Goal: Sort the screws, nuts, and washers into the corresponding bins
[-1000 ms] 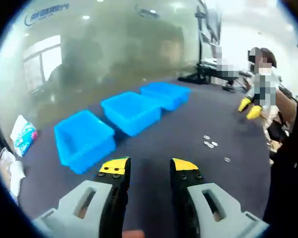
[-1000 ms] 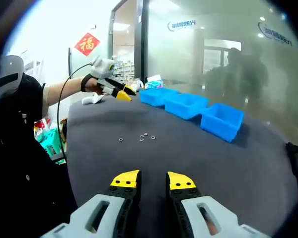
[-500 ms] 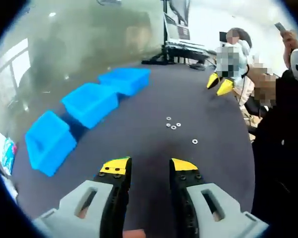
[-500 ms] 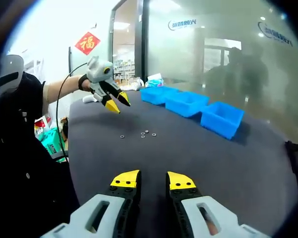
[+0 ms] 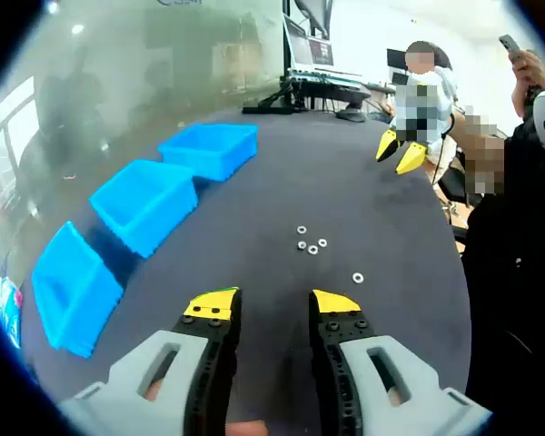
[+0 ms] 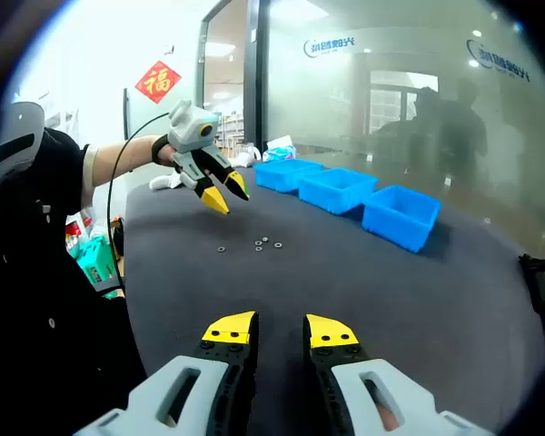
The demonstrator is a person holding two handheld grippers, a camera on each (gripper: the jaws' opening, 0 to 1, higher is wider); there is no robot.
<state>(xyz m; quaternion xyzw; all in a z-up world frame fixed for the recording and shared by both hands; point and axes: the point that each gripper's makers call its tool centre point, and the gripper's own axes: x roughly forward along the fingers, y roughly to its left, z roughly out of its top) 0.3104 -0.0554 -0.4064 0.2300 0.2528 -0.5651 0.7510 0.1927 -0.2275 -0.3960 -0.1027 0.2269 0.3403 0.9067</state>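
- Left gripper view: a dark grey tabletop (image 5: pixel 254 245) spreads ahead, with a frosted glass wall at the far side and a laptop stand (image 5: pixel 313 68) beyond its far edge at about 12 o'clock.
- Three blue bins (image 5: pixel 143 202) stand in a row along the tabletop's side, running from 9 o'clock up toward 11 o'clock, each close beside the next.
- A small cluster of washers (image 5: pixel 310 242) lies at about 1 o'clock from the left gripper (image 5: pixel 271 307), with one lone washer (image 5: pixel 358 277) apart from it, nearer the tabletop's edge at 2 o'clock.
- The left gripper's fingers stand parted with bare tabletop between them, grasping nothing.
- The right gripper (image 5: pixel 399 153) enters at 1 o'clock, its yellow tips spread and empty, above the tabletop's far edge.
- Open tabletop lies between the bins and the washers.
- Right gripper view: the same tabletop (image 6: pixel 363 282) runs away toward a glass partition, with a red sign (image 6: pixel 159 81) on the wall at 10 o'clock, which the other view lacks.
- The bins (image 6: pixel 338 188) sit at 1 o'clock near the far edge; the washers (image 6: pixel 259 243) lie at 12 o'clock, mid-tabletop.
- The left gripper (image 6: pixel 220 195) hangs at 11 o'clock above the washers, tips apart, pointing down.
- The right gripper (image 6: pixel 279 331) has its fingers released, holding nothing, with wide bare tabletop ahead.
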